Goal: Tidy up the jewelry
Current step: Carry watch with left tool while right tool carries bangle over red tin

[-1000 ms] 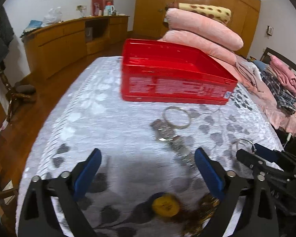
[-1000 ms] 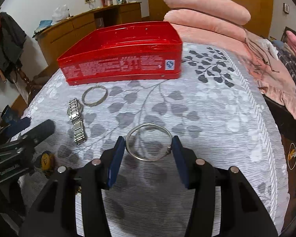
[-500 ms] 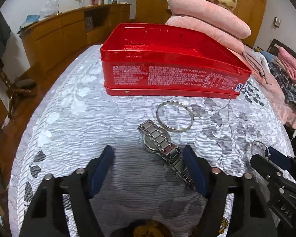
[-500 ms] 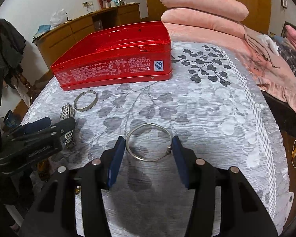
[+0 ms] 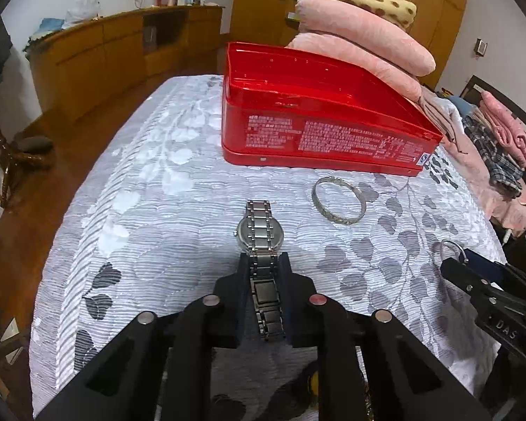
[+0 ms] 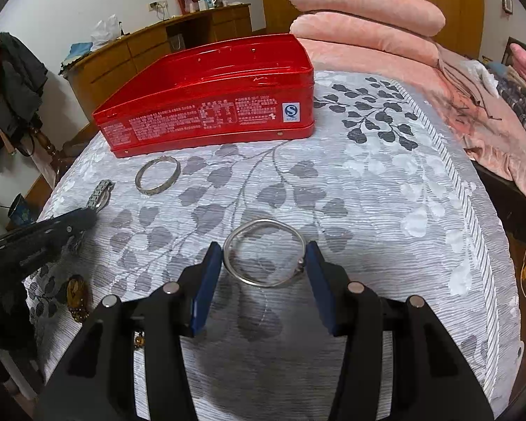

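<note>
My left gripper is shut on the band of a silver metal watch; the watch face lies just ahead of the fingertips on the bedspread. A patterned silver bangle lies to its right, in front of the open red tin box. My right gripper is shut on a thin silver ring bangle, held between its blue pads just above the spread. The right wrist view also shows the red tin box, the patterned bangle and the left gripper over the watch.
A yellow-gold pendant with beads lies near the bed's front left corner. Pink folded quilts are stacked behind the tin. The bedspread drops off at the left to a wooden floor, and clothes lie at the right.
My left gripper has moved forward over the watch and closed on its band. The watch now lies straight between the fingers. The right gripper still holds the thin bangle, hardly moved.
</note>
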`<state>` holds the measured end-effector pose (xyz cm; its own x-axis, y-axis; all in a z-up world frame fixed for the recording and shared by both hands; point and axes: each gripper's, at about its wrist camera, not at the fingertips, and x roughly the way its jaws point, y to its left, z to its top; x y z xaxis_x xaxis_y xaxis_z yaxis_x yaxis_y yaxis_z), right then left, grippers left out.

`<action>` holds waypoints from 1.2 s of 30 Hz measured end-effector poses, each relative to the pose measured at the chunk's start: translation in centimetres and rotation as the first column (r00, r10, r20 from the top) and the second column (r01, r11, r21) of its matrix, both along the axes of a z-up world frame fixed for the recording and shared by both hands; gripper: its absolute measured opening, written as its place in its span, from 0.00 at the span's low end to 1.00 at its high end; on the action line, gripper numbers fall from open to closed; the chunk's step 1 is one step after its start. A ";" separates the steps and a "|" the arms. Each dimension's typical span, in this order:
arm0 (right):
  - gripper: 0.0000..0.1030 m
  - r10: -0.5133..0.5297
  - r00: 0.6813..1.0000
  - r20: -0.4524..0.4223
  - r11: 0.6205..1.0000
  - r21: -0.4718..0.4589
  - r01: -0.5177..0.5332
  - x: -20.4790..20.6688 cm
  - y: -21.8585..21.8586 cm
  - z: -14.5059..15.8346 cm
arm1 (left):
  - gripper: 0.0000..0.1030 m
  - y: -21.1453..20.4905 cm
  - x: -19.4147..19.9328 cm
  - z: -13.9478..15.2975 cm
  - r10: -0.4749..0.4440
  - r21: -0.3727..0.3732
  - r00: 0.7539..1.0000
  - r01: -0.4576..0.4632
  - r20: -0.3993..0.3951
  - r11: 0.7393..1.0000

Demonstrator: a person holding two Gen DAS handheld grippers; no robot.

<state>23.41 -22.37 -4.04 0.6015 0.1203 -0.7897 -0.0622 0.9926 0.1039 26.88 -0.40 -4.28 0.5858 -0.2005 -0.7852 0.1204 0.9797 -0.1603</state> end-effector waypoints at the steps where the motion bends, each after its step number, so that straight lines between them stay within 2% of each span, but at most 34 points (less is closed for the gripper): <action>1: 0.46 0.000 1.000 -0.001 1.000 -0.001 0.000 0.0 0.1 0.0 | 0.27 -0.1 0.0 0.0 -0.003 -0.006 1.000 0.003 0.000 1.000; 2: 0.46 0.001 1.000 -0.004 1.000 -0.002 -0.001 0.0 0.1 -0.1 | 0.30 -0.3 0.0 0.1 -0.010 -0.014 1.000 0.010 0.001 1.000; 4: 0.46 0.000 1.000 -0.010 1.000 -0.005 0.000 0.1 0.2 -0.3 | 0.46 -1.0 0.3 0.1 -0.026 -0.019 1.000 0.026 0.003 0.999; 7: 0.46 -0.002 1.000 -0.017 1.000 -0.007 0.002 0.2 0.3 -0.5 | 0.52 -1.8 0.8 0.0 -0.026 0.002 1.000 0.026 0.009 1.000; 9: 0.46 -0.003 1.000 -0.018 1.000 -0.009 0.003 0.2 0.3 -0.5 | 0.52 -1.9 1.2 0.0 -0.022 0.009 1.000 0.022 0.014 1.000; 11: 0.46 -0.003 1.000 -0.018 1.000 -0.012 0.002 0.3 0.3 -0.5 | 0.47 -1.7 1.4 0.0 -0.019 0.001 1.000 0.019 0.017 1.000; 12: 0.46 -0.003 1.000 -0.018 1.000 -0.012 0.002 0.3 0.3 -0.6 | 0.32 -1.6 1.5 -0.1 -0.010 0.011 1.000 0.010 0.019 1.000; 13: 0.46 -0.003 1.000 -0.018 1.000 -0.013 0.003 0.3 0.3 -0.6 | 0.23 -1.3 1.7 -0.2 0.006 0.022 1.000 -0.006 0.016 1.000; 14: 0.47 -0.003 1.000 -0.018 1.000 -0.014 0.003 0.3 0.3 -0.6 | 0.23 -1.0 1.8 -0.2 0.008 0.007 1.000 -0.008 0.015 1.000; 16: 0.47 -0.003 1.000 -0.017 1.000 -0.018 0.003 0.3 0.3 -0.6 | 0.16 -0.8 1.5 -0.2 0.004 0.006 1.000 -0.004 0.021 1.000; 26: 0.46 -0.015 1.000 0.006 0.999 -0.035 0.015 -0.2 0.5 0.1 | 0.16 -0.3 -0.7 0.8 -0.001 -0.009 0.998 0.002 0.065 1.000; 29: 0.46 -0.007 1.000 0.000 0.999 -0.045 0.007 -0.2 0.9 0.1 | 0.16 -0.7 -0.3 0.2 -0.016 0.026 1.000 0.015 0.024 1.000; 32: 0.46 -0.003 1.000 -0.015 0.999 -0.045 0.002 0.0 1.1 -0.4 | 0.25 -1.0 0.0 0.0 -0.028 0.030 1.000 0.028 0.012 0.999; 33: 0.46 -0.003 1.000 -0.016 0.999 -0.046 0.002 0.0 1.2 -0.4 | 0.32 -1.2 0.1 0.1 -0.032 0.035 0.999 0.032 0.015 0.999; 34: 0.46 -0.004 1.000 -0.018 0.999 -0.045 0.003 0.0 1.1 -0.5 | 0.35 -1.4 0.2 0.1 -0.035 0.047 0.999 0.034 0.019 0.998; 36: 0.46 -0.003 1.000 -0.017 0.999 -0.044 0.003 0.0 1.1 -0.4 | 0.35 -1.7 0.5 0.0 -0.031 0.062 0.999 0.029 0.022 0.998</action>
